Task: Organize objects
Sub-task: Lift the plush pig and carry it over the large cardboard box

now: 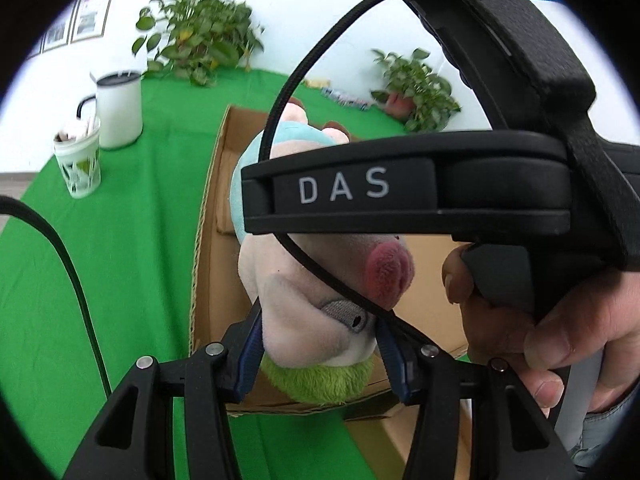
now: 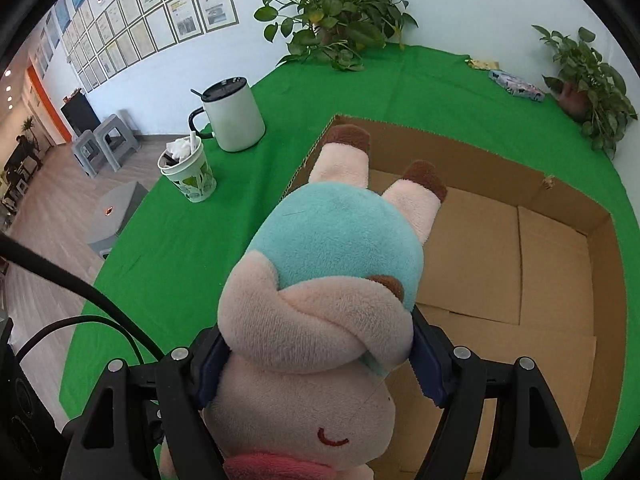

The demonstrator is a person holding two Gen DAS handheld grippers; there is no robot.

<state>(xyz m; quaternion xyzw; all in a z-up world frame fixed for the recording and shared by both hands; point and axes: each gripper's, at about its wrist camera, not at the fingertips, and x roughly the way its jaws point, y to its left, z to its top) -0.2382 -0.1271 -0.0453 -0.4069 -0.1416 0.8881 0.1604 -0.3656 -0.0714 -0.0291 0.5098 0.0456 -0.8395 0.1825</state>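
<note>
A plush pig [image 2: 332,264] with a pink body, teal shirt, brown hooves and green cap hangs over the near left corner of an open cardboard box [image 2: 560,256]. My right gripper [image 2: 320,356] is shut on its neck and arm. In the left wrist view my left gripper [image 1: 318,344] is shut on the pig's head [image 1: 320,320] near the green cap. The right gripper's black body marked DAS [image 1: 408,188] and the hand holding it cross in front. The box [image 1: 212,216] lies behind the pig.
A green cloth [image 2: 208,240] covers the table. A white kettle [image 2: 234,114] and a paper cup of scraps [image 2: 188,172] stand at the left. Two potted plants [image 2: 332,16] [image 2: 588,80] and a small packet [image 2: 516,85] sit along the far edge. The floor lies beyond the left edge.
</note>
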